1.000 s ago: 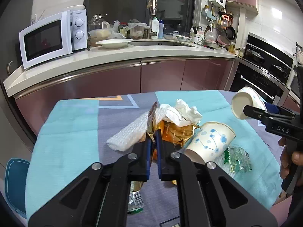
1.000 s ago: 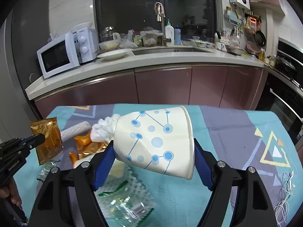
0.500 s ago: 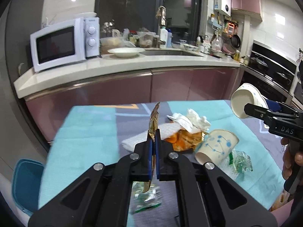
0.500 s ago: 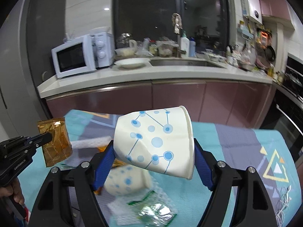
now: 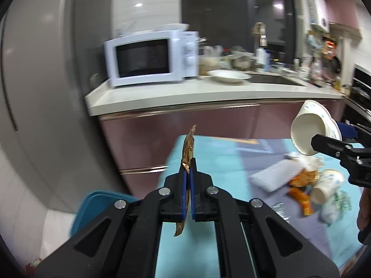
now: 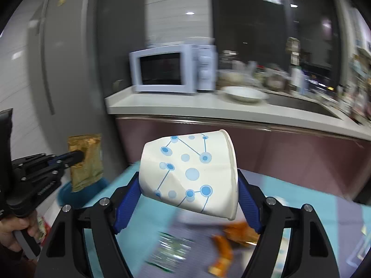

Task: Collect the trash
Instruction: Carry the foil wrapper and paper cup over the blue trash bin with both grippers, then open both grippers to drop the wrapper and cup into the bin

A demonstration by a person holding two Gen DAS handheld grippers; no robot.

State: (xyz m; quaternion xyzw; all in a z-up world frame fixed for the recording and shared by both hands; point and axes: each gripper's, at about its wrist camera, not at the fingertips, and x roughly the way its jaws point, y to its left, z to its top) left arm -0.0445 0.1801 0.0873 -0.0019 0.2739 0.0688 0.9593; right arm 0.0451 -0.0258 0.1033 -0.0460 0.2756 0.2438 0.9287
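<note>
My left gripper (image 5: 188, 162) is shut on a gold foil wrapper (image 5: 188, 149), held edge-on above the table's left end; the wrapper also shows in the right wrist view (image 6: 85, 159). My right gripper (image 6: 189, 185) is shut on a dented white paper cup with blue dots (image 6: 192, 169), held on its side above the table; it also shows in the left wrist view (image 5: 310, 132). A blue bin (image 5: 92, 206) sits on the floor below the left gripper. On the table lie a second paper cup (image 5: 327, 185), orange wrappers (image 5: 301, 185), white foam sheet (image 5: 273, 177) and clear plastic wrappers (image 5: 338, 202).
The table has a teal and grey cloth (image 5: 208, 153). Behind it runs a counter (image 5: 185, 95) with a white microwave (image 5: 150, 58), a plate (image 5: 228, 76) and a sink. A grey fridge (image 5: 41, 92) stands at the left. The bin also shows in the right wrist view (image 6: 78, 194).
Both grippers have swung left with their loads, away from the trash pile. The left gripper with the wrapper is now over the table's left end, near the blue bin.
</note>
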